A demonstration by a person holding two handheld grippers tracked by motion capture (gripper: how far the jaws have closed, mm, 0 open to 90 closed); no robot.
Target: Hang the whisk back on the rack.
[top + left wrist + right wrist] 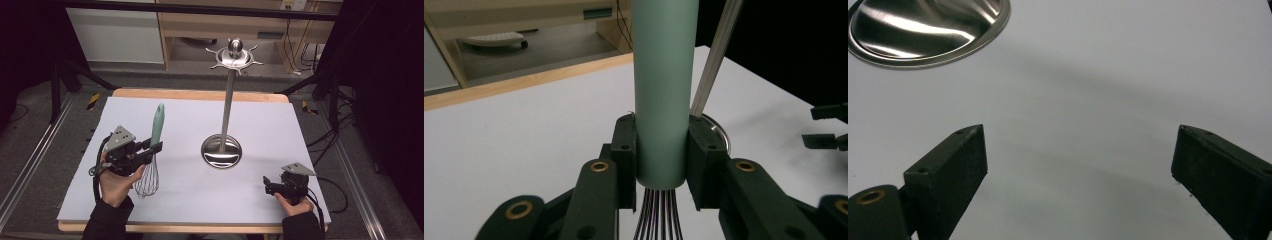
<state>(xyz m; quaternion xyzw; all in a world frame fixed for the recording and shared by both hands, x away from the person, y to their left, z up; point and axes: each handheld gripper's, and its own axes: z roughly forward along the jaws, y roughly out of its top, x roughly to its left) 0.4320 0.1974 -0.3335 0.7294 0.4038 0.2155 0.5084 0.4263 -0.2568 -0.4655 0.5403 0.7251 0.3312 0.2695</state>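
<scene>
left gripper (156, 148) clamps whisk (152, 155) handle, near-left | right gripper (266, 186) jaws apart, holding nothing, near-right | stand (221, 151) centre

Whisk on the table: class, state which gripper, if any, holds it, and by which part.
The left gripper holds the whisk by its green handle, just above the wires. The right gripper is open and holds nothing.
</scene>
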